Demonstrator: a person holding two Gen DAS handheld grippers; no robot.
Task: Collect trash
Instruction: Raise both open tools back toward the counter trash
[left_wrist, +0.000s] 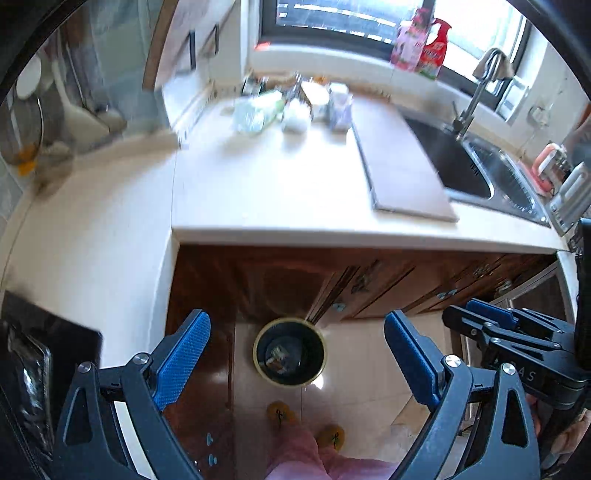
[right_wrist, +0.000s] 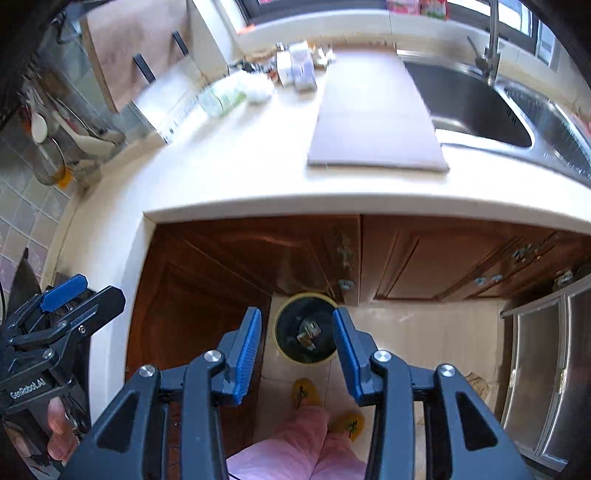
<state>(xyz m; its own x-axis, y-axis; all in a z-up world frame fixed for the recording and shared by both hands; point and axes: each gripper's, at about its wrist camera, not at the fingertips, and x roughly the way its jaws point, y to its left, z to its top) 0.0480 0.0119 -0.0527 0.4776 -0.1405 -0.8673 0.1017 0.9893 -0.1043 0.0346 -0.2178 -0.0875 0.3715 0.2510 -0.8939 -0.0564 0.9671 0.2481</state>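
Trash bin (right_wrist: 306, 329) below, scraps inside — left gripper (left_wrist: 297, 354) and right gripper (right_wrist: 297, 349) parted, empty, poised above for dropping.

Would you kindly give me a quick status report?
Left gripper and right gripper open, empty. Trash bin on floor below. Nothing blocking.

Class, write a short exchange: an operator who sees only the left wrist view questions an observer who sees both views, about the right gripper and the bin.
Operator: Is the right gripper open? I only see it side-on.
Observer: Yes, open and empty. The trash bin on the floor shows between its fingers.
Operator: Is anything printed on my left gripper?
Observer: Yes. In the right wrist view its side reads GenRobot.AI.
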